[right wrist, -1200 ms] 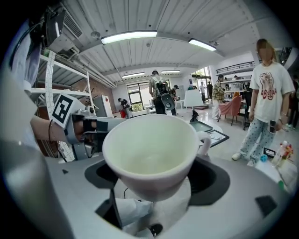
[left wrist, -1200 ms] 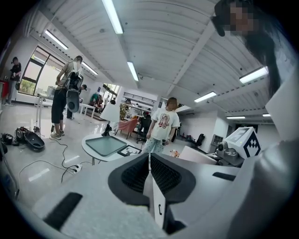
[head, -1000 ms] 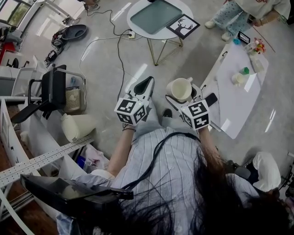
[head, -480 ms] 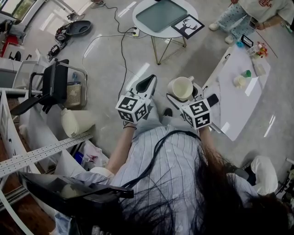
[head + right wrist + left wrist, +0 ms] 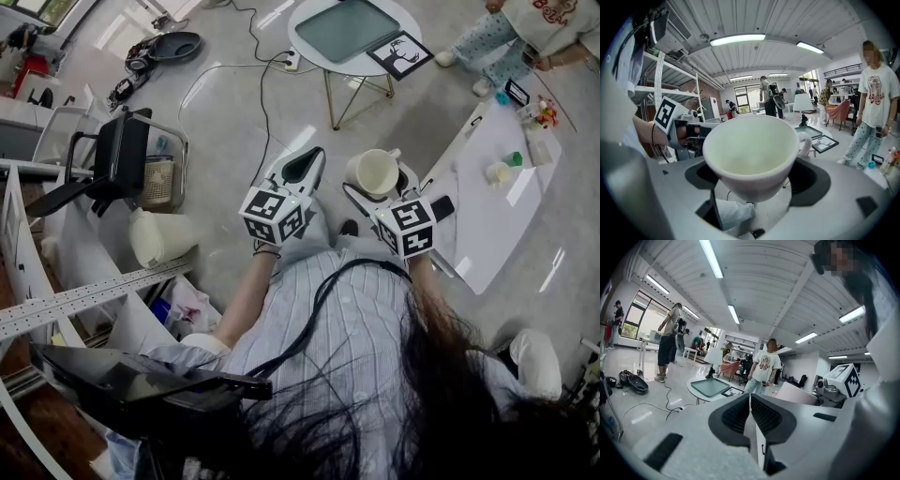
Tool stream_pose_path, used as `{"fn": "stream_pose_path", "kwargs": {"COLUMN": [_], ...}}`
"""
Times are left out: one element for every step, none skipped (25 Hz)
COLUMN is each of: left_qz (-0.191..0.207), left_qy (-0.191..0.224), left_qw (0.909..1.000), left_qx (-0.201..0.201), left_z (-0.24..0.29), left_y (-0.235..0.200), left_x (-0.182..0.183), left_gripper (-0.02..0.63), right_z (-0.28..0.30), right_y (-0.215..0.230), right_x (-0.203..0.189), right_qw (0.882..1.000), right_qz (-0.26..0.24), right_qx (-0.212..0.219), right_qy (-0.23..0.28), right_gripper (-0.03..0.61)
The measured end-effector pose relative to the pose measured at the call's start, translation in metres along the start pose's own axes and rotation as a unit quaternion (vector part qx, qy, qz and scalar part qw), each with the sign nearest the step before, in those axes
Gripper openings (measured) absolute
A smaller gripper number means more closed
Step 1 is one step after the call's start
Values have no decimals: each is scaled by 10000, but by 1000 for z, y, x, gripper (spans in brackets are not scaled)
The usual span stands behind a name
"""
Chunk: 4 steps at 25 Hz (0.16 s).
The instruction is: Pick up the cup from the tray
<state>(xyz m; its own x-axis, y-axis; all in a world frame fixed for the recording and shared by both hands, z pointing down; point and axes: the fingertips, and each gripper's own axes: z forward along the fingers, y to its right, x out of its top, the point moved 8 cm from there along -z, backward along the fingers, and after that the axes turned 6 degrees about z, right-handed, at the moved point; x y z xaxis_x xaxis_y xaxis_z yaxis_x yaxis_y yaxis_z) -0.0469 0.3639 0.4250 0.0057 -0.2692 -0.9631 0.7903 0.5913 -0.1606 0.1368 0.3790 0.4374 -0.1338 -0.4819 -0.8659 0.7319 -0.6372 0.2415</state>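
A cream cup (image 5: 375,172) with a handle is held up in the air, above the floor in front of the person. My right gripper (image 5: 378,184) is shut on the cup, its jaws pressing on either side of the lower body. In the right gripper view the cup (image 5: 752,150) fills the middle, mouth up and empty, with the right gripper (image 5: 754,177) around its base. My left gripper (image 5: 305,161) hovers just left of the cup, shut with nothing in it; its pads nearly touch in the left gripper view (image 5: 750,401). A grey-green tray (image 5: 352,28) lies on the round table ahead.
The round white table (image 5: 314,23) also carries a framed picture (image 5: 398,53). A long white table (image 5: 497,202) with small items stands at the right. A black chair and wire cart (image 5: 127,173), a white jug (image 5: 159,239) and floor cables lie left. A person (image 5: 525,33) stands far right.
The head view has drifted, so the room sits a little lower and to the right. Both grippers keep their pose and the cup stays in the right one.
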Motion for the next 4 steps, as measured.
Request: {"fn": "stream_pose_path", "kwargs": {"left_qz": [5,7,7,5], "left_qy": [-2,0,4,9], "left_qw": [10000,10000,10000,10000], "left_qx": [-4,-10,-16,-22], "left_z": [0,0,0,0], "left_y": [-1,-2,-3,-4], "left_x": [0,-1,-1,-1], "left_gripper": [14,14,14,14], "right_z": [1,2,3,4], "right_y": [0,0,0,0], "right_x": [1,2,3,4], "right_qw": [10000,10000,10000,10000], "right_qz": [5,7,7,6], "right_qx": [4,4,1,-3], "right_qy": [19,36,53,69], "right_gripper": [407,407,407,407]}}
